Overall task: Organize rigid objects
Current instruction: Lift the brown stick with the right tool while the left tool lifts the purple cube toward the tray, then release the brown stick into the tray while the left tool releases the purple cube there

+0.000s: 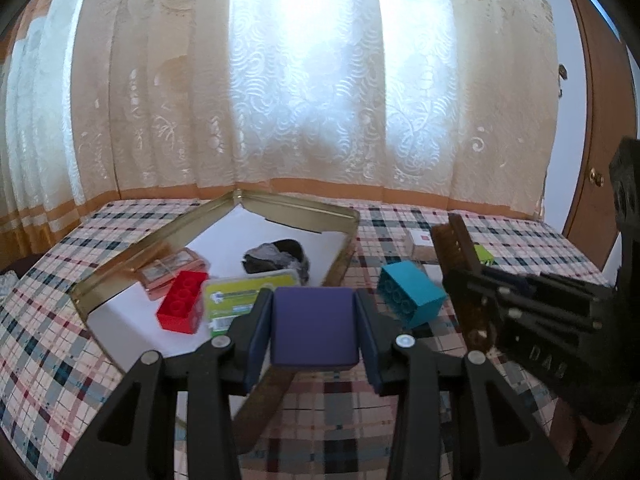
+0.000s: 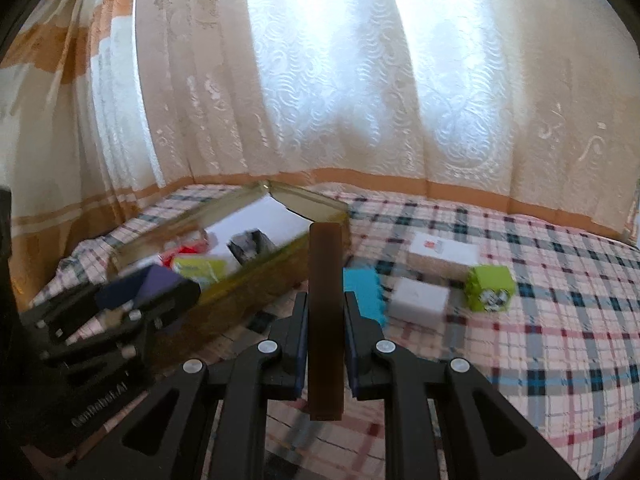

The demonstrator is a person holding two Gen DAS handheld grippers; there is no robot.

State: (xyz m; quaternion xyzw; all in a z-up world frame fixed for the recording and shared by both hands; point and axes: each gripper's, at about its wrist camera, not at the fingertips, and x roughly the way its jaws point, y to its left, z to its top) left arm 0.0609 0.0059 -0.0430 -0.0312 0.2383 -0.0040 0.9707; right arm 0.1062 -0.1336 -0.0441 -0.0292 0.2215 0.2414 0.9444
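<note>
My left gripper (image 1: 314, 312) is shut on a purple block (image 1: 314, 332), held just over the near corner of an open gold tin (image 1: 160, 236). White paper lines the tin, which holds a red brick (image 1: 182, 306), a pink case (image 1: 170, 274), a green-labelled box (image 1: 248, 292) and a dark crumpled thing (image 1: 278, 260). My right gripper (image 2: 326, 304) is shut on a flat brown bar (image 2: 326, 256) that stands on edge between the pads. A teal brick (image 2: 362, 292) lies just beyond it on the plaid cloth. The left gripper (image 2: 160, 292) with the purple block (image 2: 154, 280) shows at the left.
On the plaid cloth to the right of the tin (image 2: 248, 292) lie a white box (image 2: 418, 300), a lime green cube (image 2: 490, 288) and a larger white and tan box (image 2: 442, 254). Curtains hang close behind the surface. A brown door (image 1: 600, 140) stands at far right.
</note>
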